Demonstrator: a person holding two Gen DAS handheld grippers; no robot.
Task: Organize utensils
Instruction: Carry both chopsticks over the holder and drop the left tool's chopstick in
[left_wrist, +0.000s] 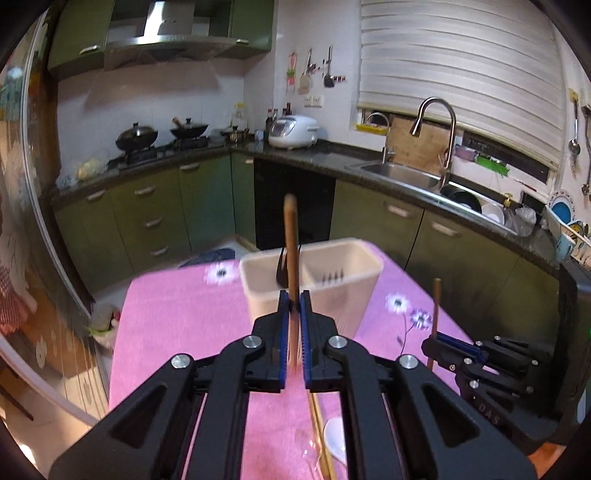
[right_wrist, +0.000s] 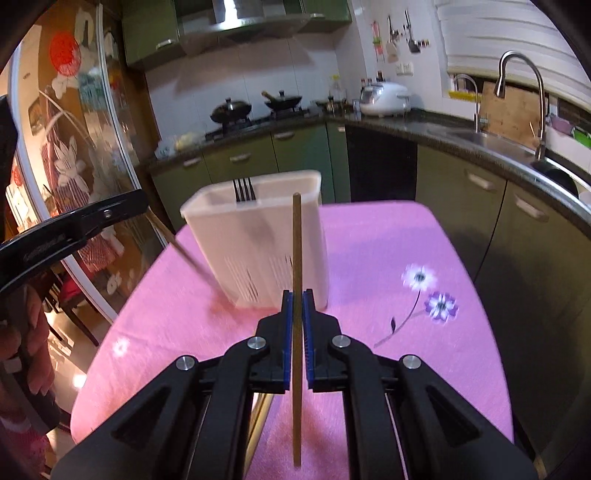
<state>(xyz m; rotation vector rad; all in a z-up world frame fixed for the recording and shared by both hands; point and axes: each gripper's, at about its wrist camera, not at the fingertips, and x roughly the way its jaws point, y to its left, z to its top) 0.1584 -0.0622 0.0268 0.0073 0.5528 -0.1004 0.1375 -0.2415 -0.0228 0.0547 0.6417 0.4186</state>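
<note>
- Left gripper (left_wrist: 294, 301) pinches 1 wooden chopstick (left_wrist: 291, 243); right gripper (right_wrist: 297, 301) pinches another chopstick (right_wrist: 296, 266).
- Carrying step, seemingly; next, lower both into the white holder (right_wrist: 258, 240), a fork (right_wrist: 242, 190) already inside.

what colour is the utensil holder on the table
White or cream utensil holder, clearest in the right wrist view.

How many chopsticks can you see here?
2. One chopstick is clamped upright in the left gripper; the other chopstick in the right gripper. More may be hidden inside the white holder.
</note>
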